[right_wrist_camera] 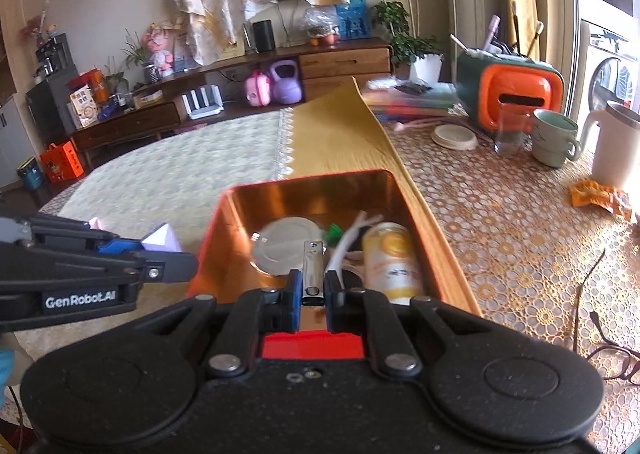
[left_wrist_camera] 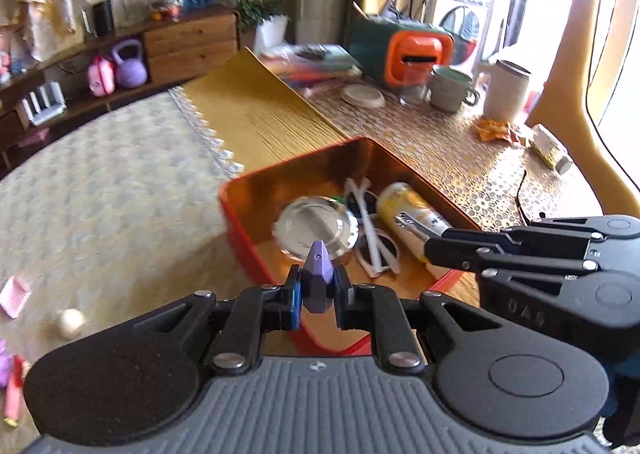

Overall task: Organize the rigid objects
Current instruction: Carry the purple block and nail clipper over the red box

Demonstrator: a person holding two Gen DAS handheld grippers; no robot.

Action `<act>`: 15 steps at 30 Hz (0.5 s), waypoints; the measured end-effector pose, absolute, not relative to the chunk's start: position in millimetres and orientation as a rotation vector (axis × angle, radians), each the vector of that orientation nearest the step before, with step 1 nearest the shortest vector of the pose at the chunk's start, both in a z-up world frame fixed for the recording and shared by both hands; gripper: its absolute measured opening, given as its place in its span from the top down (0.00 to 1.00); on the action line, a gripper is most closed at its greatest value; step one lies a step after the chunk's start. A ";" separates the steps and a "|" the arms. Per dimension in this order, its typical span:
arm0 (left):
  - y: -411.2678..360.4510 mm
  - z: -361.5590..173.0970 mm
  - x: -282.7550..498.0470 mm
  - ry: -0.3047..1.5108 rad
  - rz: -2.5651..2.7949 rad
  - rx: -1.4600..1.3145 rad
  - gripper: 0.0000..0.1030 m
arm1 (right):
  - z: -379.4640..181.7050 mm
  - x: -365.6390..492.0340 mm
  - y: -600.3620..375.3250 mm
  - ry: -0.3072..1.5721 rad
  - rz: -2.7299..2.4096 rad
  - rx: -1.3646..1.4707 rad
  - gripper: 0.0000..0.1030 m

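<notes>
Table (left_wrist_camera: 260,122) with a yellow wood-grain strip down the middle, pale lace cloth (left_wrist_camera: 120,182) on one side, gold patterned cloth (right_wrist_camera: 500,222) on the other

Red tin (left_wrist_camera: 240,222), copper inside, sits across the wood strip, near edge just under both grippers. In it, largest down: yellow can (right_wrist_camera: 390,258) lying on its side by the wall on the gold-cloth side; round shiny metal lid (left_wrist_camera: 316,224) toward the lace-cloth side; white-framed sunglasses (left_wrist_camera: 376,242) between lid and can, touching both as far as I can tell; something small and green (right_wrist_camera: 333,232) behind the lid, too blurred to name

Left gripper (left_wrist_camera: 317,292): clenched on a small purple faceted piece (left_wrist_camera: 318,278), pointed end up, clamped between the blue pads. From the right wrist view it hangs just outside the tin's lace-cloth wall

Right gripper (right_wrist_camera: 312,292): clamped on a small shiny metal clip-like item (right_wrist_camera: 313,270), upright between the pads, over the tin's near end. In the left wrist view its tip is above the can

Back of the gold cloth: green and orange box (right_wrist_camera: 508,90), white jug (right_wrist_camera: 612,146), pale green mug (right_wrist_camera: 554,138), clear glass (right_wrist_camera: 510,128), round white coaster (right_wrist_camera: 456,136), orange wrapper (right_wrist_camera: 600,196). Eyeglasses (right_wrist_camera: 616,362) near the right edge

Lace cloth, left wrist view: pink comb-like thing (left_wrist_camera: 16,296), small cream ball (left_wrist_camera: 71,323)
</notes>
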State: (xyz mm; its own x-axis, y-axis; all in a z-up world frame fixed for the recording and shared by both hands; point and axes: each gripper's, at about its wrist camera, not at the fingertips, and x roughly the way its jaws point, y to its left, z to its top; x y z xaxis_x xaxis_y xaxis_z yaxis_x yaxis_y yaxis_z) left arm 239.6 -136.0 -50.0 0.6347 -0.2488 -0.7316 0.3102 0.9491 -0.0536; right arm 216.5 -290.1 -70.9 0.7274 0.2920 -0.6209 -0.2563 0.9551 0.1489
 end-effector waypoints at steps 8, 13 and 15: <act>-158.2 -74.6 274.0 0.965 -0.349 0.109 0.85 | -81.5 224.6 -290.1 0.714 0.308 0.015 0.90; -162.0 -87.7 286.8 1.036 -0.343 0.106 0.85 | -85.5 231.7 -287.0 0.729 0.323 -0.007 0.90; -163.1 -91.0 289.8 1.051 -0.336 0.110 0.85 | -88.5 234.6 -286.7 0.738 0.324 -0.015 0.90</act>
